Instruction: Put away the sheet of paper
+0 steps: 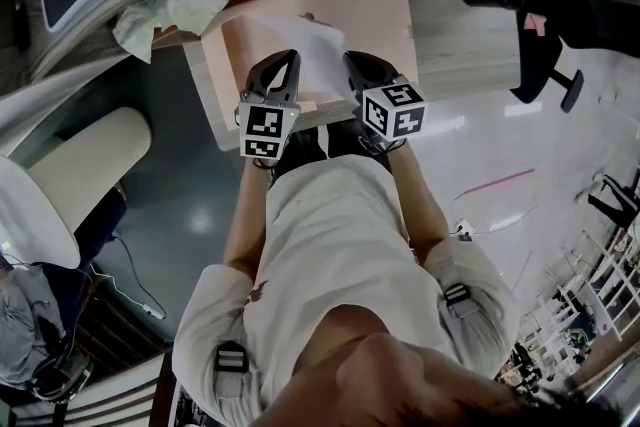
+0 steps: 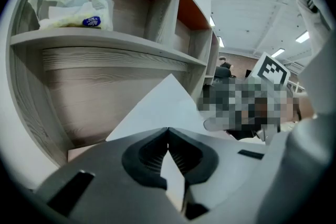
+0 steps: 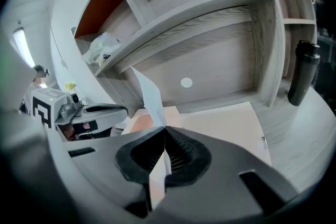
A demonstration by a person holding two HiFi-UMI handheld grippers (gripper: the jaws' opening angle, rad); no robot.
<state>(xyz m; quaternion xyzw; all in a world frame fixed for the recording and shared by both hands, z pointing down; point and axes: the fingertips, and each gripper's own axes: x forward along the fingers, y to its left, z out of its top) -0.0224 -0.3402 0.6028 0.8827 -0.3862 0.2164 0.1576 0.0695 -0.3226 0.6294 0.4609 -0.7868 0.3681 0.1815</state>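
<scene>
There is one sheet of paper (image 1: 320,43). Two grippers show: left gripper (image 1: 291,57), right gripper (image 1: 351,59). One plastic bag (image 1: 178,3), one bottle (image 3: 303,72).

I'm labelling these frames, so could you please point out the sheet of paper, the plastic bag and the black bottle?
sheet of paper (image 2: 163,108): left gripper view, its white middle.
plastic bag (image 2: 68,5): left gripper view, its crumpled front.
black bottle (image 3: 302,78): right gripper view, its body.

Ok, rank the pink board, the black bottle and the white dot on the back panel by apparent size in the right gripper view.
Largest: pink board
Then: black bottle
Smallest: white dot
</scene>
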